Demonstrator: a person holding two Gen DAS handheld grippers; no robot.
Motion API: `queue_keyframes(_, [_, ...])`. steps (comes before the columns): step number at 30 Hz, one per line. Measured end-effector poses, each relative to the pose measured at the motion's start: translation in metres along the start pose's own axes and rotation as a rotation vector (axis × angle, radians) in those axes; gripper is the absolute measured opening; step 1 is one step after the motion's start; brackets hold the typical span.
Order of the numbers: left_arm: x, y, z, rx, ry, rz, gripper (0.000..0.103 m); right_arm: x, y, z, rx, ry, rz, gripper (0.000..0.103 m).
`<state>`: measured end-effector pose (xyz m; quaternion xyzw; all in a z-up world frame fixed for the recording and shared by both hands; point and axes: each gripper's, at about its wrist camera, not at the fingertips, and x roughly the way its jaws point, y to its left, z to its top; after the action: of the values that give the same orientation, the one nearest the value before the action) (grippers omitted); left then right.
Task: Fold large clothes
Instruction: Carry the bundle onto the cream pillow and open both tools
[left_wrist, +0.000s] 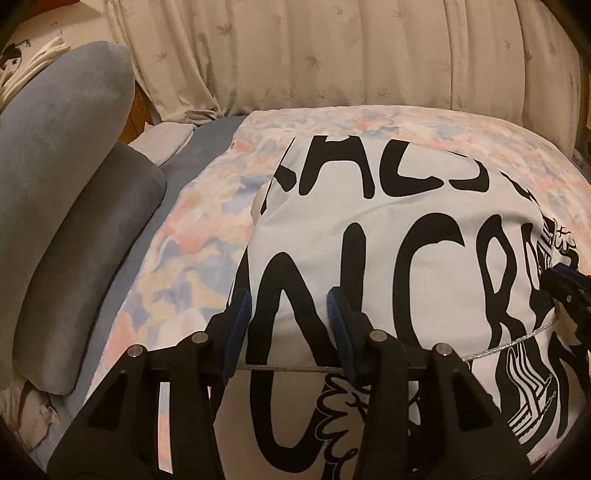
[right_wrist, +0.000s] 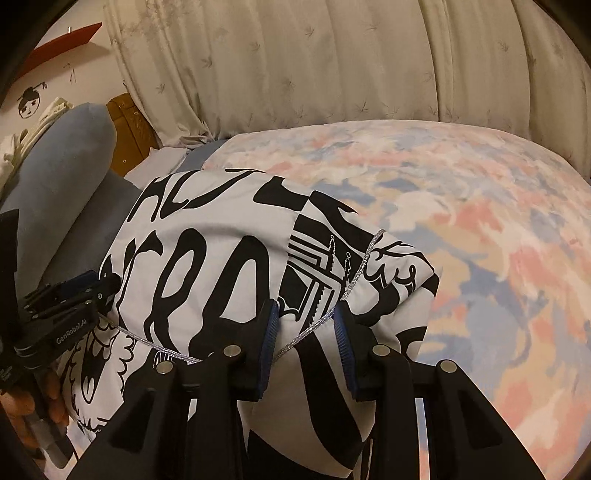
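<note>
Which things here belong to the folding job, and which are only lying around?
Belong to the job:
- white garment with black lettering
- left gripper, closed on it
- right gripper, closed on it

Only lying around:
- pastel bedspread
- grey pillow
- curtain

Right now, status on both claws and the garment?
Left claw, right claw: both clamped on the printed garment, spread over the floral bedspread. Nothing obstructing.
</note>
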<state>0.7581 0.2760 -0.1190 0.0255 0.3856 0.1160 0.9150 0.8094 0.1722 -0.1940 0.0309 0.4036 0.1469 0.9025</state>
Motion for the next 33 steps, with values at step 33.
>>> queue_keyframes(33, [-0.303, -0.138, -0.128, -0.063, -0.037, -0.156, 0.080, -0.359, -0.073, -0.124, -0.120, 0.004, -0.069, 0.067])
